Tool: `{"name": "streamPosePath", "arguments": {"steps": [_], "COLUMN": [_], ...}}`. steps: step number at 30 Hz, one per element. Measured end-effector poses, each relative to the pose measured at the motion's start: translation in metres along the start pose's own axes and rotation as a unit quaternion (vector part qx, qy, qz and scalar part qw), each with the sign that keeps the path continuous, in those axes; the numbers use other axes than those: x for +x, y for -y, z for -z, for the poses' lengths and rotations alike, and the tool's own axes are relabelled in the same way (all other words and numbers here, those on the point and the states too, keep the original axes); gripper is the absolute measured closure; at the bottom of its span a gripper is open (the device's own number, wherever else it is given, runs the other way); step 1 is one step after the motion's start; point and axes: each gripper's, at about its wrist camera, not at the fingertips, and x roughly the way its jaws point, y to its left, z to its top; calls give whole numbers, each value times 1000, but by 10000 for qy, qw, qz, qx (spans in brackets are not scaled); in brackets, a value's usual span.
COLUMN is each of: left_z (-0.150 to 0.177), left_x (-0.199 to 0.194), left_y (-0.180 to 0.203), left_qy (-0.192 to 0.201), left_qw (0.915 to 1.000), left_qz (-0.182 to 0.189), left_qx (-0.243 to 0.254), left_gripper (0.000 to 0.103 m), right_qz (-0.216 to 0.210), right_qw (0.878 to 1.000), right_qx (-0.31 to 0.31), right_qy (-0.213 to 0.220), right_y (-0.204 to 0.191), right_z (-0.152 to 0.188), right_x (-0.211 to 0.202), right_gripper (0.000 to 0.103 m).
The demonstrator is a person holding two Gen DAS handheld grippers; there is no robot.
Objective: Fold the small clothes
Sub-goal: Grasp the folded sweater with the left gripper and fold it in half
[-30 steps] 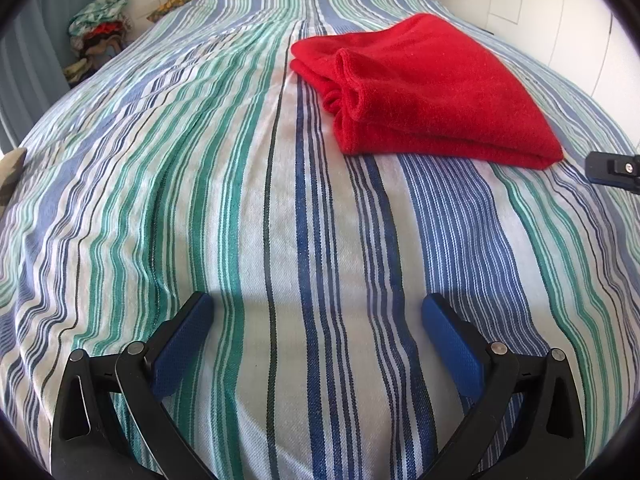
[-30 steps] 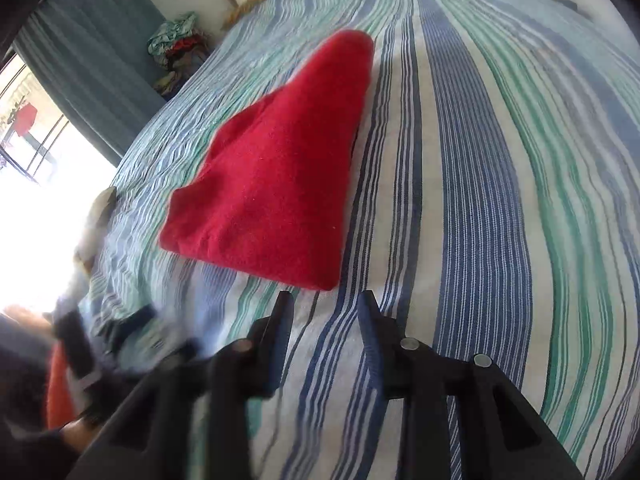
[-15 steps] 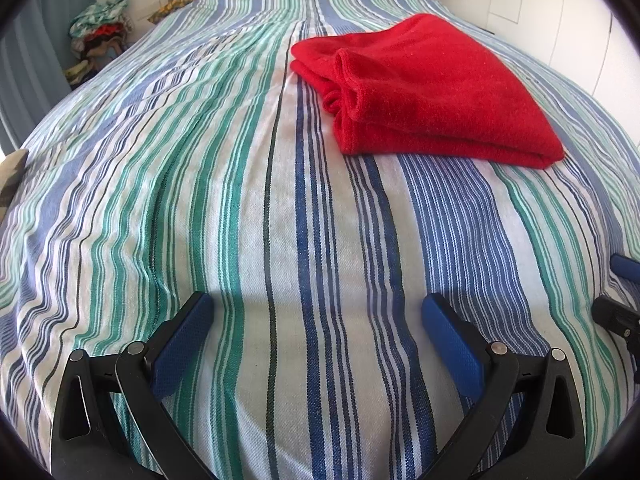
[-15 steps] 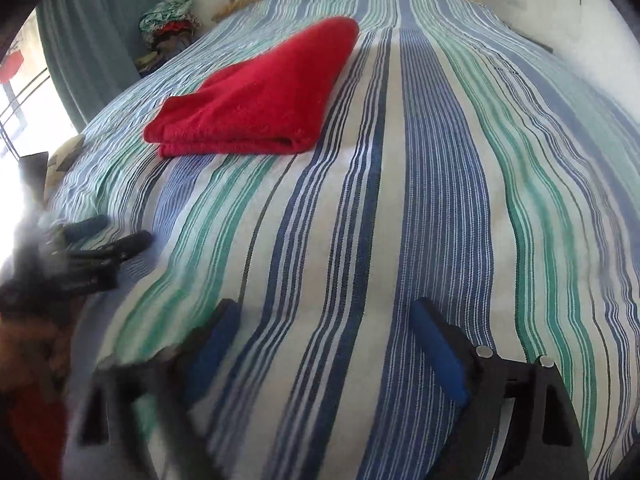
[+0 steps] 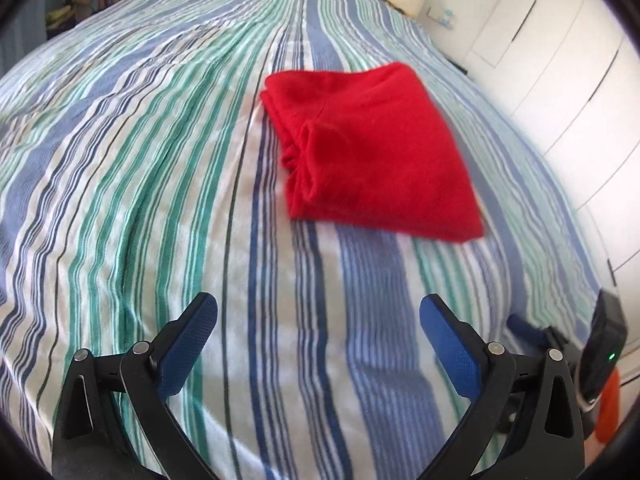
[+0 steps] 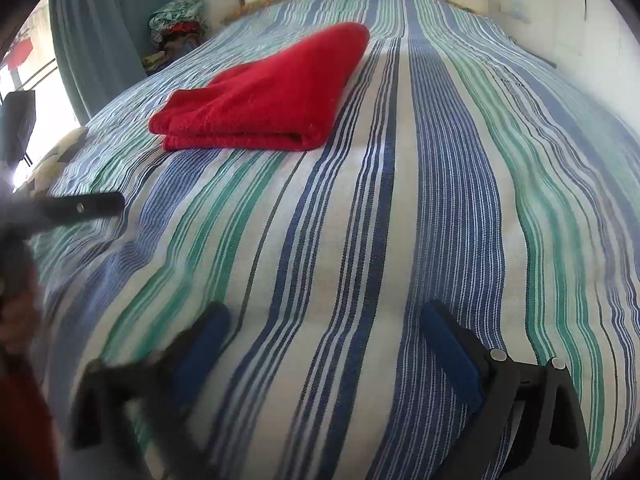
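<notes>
1. Red garment (image 5: 372, 148) lies folded on the striped bed (image 5: 140, 184), at 12 o'clock from the left hand-held gripper (image 5: 318, 338).
2. Looks soft, light, floppy (fleecy, probably); best pinched at a layered corner.
3. Both jaws spread wide, holding nothing; right hand-held gripper (image 6: 324, 344) well apart.

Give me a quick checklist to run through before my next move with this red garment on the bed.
1. Left tool open and empty: ok.
2. Right tool open and empty: ok.
3. Red garment folded into a compact stack: ok.
4. Garment lying free on the striped bedspread, neither tool touching it: ok.
5. Fold edges aligned: cannot tell; the left view is blurred.
6. Another garment within reach to fold: cannot tell.
</notes>
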Motion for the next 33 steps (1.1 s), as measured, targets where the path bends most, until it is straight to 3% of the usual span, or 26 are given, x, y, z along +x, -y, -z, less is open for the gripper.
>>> {"name": "streamPosePath", "arguments": {"steps": [3, 5, 7, 10, 13, 15, 17, 18, 19, 20, 21, 23, 27, 33], "left_z": [-36, -59, -78, -94, -94, -92, -89, -87, -88, -89, -89, -97, -135, -222], "left_x": [15, 35, 57, 91, 105, 107, 109, 109, 113, 116, 117, 111, 82, 6], "left_y": [-2, -8, -16, -24, -26, -25, -23, -21, -19, -19, -18, -17, -7, 8], "left_qy": [-200, -289, -419, -827, -931, -876, -849, -853, -895, -1022, -1127, -1126, -908, 9], "left_qw": [9993, 9988, 9980, 9942, 9936, 9942, 9946, 9946, 9940, 9909, 9869, 9855, 9856, 9860], "left_qz": [292, 246, 174, 371, 329, 343, 358, 393, 470, 721, 933, 1005, 1234, 1570], "left_qx": [-155, -293, -451, -576, -543, -525, -471, -436, -418, -505, -674, -779, -720, -569], "left_gripper": [1, 1, 2, 2, 2, 2, 4, 20, 54, 68, 79, 82, 83, 83], "right_qz": [-43, -233, -656, -1090, -1719, -2016, -2443, -2689, -2817, -2769, -2728, -2716, -2468, -2428], "right_qw": [9999, 9994, 9954, 9842, 9695, 9613, 9444, 9325, 9248, 9264, 9278, 9245, 9405, 9523], "right_qx": [-6, 208, 685, 1249, 1650, 1852, 2201, 2398, 2528, 2525, 2506, 2618, 2287, 1831], "right_qy": [-111, -161, 163, 622, 573, 315, -56, -265, -392, -380, -433, -546, -465, 236], "right_y": [0, 5, 19, 43, 59, 63, 66, 66, 65, 64, 63, 62, 52, 37], "right_z": [-4, -15, -37, -87, -137, -160, -168, -166, -162, -160, -160, -161, -189, -278], "right_x": [-1, -7, -19, -20, 14, 50, 89, 107, 121, 126, 130, 129, 102, 47], "right_gripper": [5, 7, 10, 10, 10, 11, 14, 18, 24, 49, 66, 72, 74, 74]}}
